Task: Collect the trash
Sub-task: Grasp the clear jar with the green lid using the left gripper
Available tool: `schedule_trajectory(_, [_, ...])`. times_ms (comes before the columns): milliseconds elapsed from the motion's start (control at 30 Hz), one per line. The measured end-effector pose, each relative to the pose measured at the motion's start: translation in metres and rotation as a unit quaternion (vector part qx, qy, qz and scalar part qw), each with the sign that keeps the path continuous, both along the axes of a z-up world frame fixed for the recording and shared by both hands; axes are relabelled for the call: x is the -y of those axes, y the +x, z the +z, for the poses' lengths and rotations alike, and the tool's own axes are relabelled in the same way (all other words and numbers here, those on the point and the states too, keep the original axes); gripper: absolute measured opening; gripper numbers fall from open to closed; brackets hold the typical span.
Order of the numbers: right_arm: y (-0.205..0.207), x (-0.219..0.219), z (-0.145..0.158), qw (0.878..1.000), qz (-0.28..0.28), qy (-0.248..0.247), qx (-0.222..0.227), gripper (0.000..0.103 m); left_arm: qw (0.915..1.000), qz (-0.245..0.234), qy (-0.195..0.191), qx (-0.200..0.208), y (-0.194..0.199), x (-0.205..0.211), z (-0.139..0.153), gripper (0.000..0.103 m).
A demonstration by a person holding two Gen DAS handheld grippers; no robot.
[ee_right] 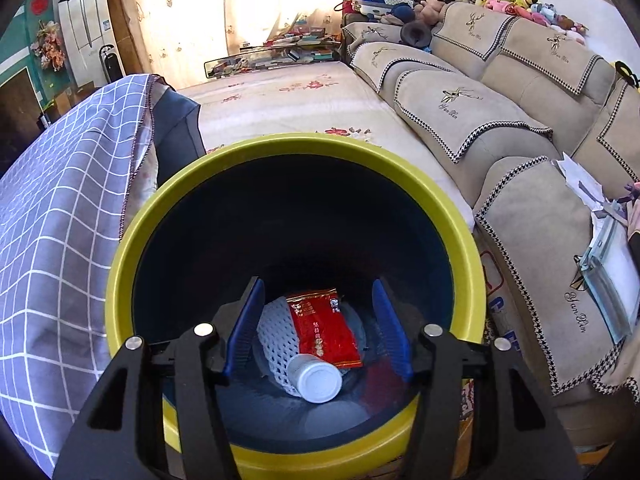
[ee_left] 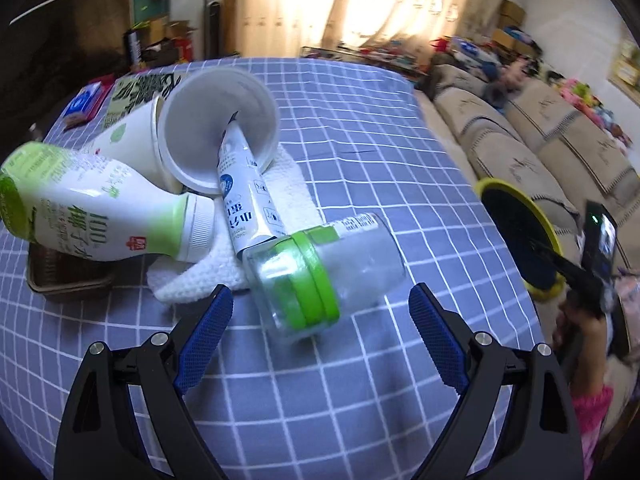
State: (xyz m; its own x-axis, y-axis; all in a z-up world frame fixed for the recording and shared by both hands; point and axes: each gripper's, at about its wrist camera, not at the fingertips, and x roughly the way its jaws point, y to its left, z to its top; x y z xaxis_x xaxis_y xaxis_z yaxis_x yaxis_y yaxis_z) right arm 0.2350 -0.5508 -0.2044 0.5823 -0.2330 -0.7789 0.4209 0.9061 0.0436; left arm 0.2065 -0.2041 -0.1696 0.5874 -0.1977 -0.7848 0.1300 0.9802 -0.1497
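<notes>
The clear jar (ee_left: 320, 276) with green bands lies on its side on the checked tabletop (ee_left: 360, 128), its near end just ahead of the left gripper (ee_left: 320, 312) and its far end touching a white tube (ee_left: 248, 196) that leans into an overturned white cup (ee_left: 218, 132). The jar appears empty and rigid, probably light; whether it is glass or plastic cannot be told, so it should be treated as breakable. Its smooth wall looks slippery and, lying down, it is likely to roll; the banded section across the body appears the surest place to grip. A white bottle (ee_left: 104, 208) with green print and a white cloth (ee_left: 200, 272) lie alongside; the cloth is soft and will sag when lifted. The left gripper is angled down toward the jar with jaws spread wide, one pad to each side of it and nothing held. The right gripper (ee_right: 316, 320) points down into the yellow-rimmed bin (ee_right: 120, 272) beside the tabletop, jaws partly apart and empty; below it rest a red packet (ee_right: 324, 324), a white foam net (ee_right: 276, 332) and a small white container (ee_right: 316, 376).
</notes>
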Motion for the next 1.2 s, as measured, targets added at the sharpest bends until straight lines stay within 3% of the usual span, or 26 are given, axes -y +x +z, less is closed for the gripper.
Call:
schedule_trajectory(367, [-0.006, 0.004, 0.001, 1.0, 0.005, 0.017, 0.011, 0.054, 0.9991, 0.041, 0.014, -0.004, 0.016, 0.02, -0.012, 0.089])
schedule_trajectory(533, [-0.01, 0.007, 0.001, 1.0, 0.004, 0.023, 0.015, 0.054, 0.9985, 0.051, 0.018, 0.001, 0.014, 0.015, -0.013, 0.081])
schedule_trajectory(933, [-0.04, 0.0, 0.01, 0.999, -0.003, 0.04, 0.034, 0.055, 0.9993, 0.032, 0.015, 0.013, -0.012, 0.0, -0.011, 0.079])
schedule_trajectory(1200, [-0.062, -0.007, 0.026, 0.997, -0.012, 0.039, 0.058, 0.055, 0.999, 0.006, 0.008, 0.044, -0.032, -0.005, 0.009, 0.079])
